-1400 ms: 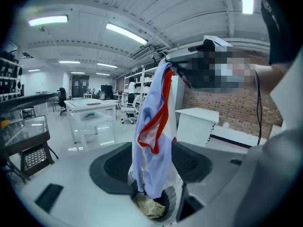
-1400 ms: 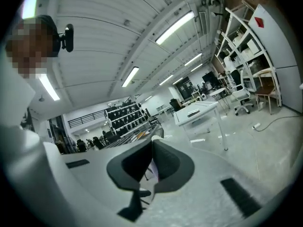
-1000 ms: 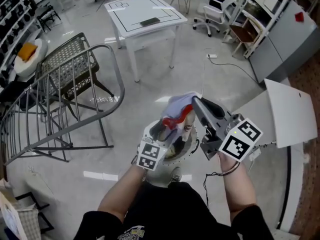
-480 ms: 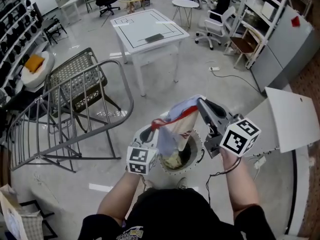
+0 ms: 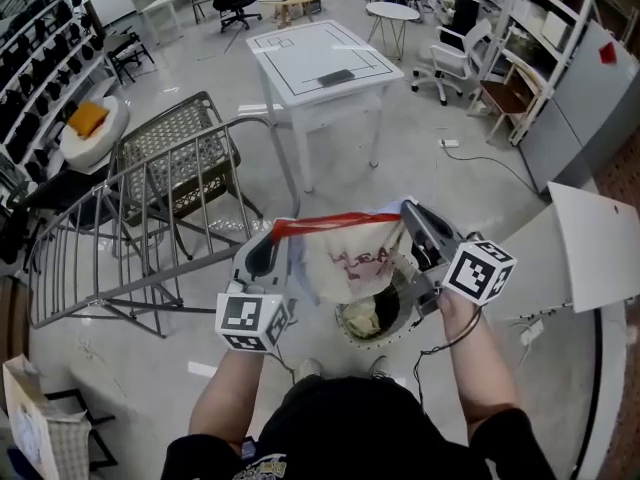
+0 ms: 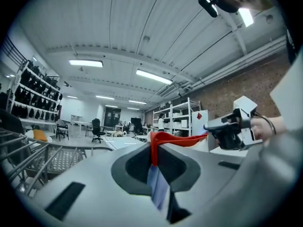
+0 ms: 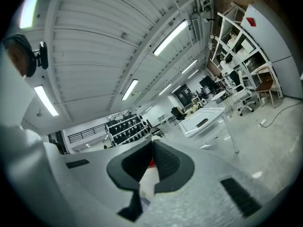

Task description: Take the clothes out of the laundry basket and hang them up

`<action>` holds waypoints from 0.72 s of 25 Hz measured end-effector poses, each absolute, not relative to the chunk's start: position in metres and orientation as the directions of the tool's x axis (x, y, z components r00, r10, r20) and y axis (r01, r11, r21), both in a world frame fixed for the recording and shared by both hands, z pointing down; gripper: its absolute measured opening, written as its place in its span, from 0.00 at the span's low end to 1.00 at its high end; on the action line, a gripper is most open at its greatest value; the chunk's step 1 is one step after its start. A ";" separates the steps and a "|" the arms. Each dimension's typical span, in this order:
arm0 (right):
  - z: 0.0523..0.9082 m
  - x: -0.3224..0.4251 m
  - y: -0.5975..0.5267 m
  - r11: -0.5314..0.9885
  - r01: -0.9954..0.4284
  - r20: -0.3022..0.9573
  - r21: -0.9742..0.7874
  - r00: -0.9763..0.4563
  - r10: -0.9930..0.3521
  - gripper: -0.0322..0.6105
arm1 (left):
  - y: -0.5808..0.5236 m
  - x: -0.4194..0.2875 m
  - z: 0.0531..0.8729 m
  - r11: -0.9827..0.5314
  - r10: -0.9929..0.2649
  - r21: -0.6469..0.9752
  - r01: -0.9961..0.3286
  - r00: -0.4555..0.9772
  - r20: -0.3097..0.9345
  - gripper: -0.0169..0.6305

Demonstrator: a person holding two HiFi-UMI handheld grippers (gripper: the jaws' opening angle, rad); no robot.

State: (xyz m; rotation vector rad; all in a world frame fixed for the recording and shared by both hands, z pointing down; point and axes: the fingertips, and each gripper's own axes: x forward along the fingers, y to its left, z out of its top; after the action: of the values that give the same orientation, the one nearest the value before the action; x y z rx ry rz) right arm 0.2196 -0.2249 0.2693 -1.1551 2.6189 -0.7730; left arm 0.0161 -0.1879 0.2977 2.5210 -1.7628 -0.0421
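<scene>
- Red-edged garment (image 5: 352,260) hangs stretched between your two grippers, over the laundry basket (image 5: 375,336).
- Your left gripper (image 5: 272,232) has just closed, pinching its red hem.
- Your right gripper (image 5: 406,208) clamps the other corner.

Long ceiling lights (image 6: 85,63) give bright, even, cool light. In the head view the glossy floor (image 5: 440,183) carries pale glare streaks, one at lower left, and the shadow under the table (image 5: 290,58) is soft. That view bows at its edges, so the shelves (image 5: 545,28) at upper right lean. Both gripper views are strongly fisheye, with black corners and curved ceiling lines. Their lower foreground is blurred and the far room sharper. The garment (image 6: 177,138) is crisp at its red edge and smeared below.
</scene>
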 end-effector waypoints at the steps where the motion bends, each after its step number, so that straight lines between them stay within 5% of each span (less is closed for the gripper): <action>1: 0.269 0.211 -0.223 0.568 -0.629 0.042 -0.531 -0.689 -0.723 0.07 | -0.185 0.006 0.291 -0.331 -0.943 0.064 -0.941 0.332 0.006 0.06; 18: 0.264 0.027 -0.163 0.759 -0.454 -0.006 -0.466 -0.856 -0.516 0.07 | -0.091 -0.179 0.257 -0.045 -0.999 -0.019 -0.999 0.045 -0.016 0.06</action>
State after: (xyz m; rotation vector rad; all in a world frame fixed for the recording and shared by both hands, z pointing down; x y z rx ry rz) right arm 0.0271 -0.1625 0.2645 -0.7819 2.8193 -0.6952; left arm -0.1786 -0.0914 0.2569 2.2886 -2.1883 0.0027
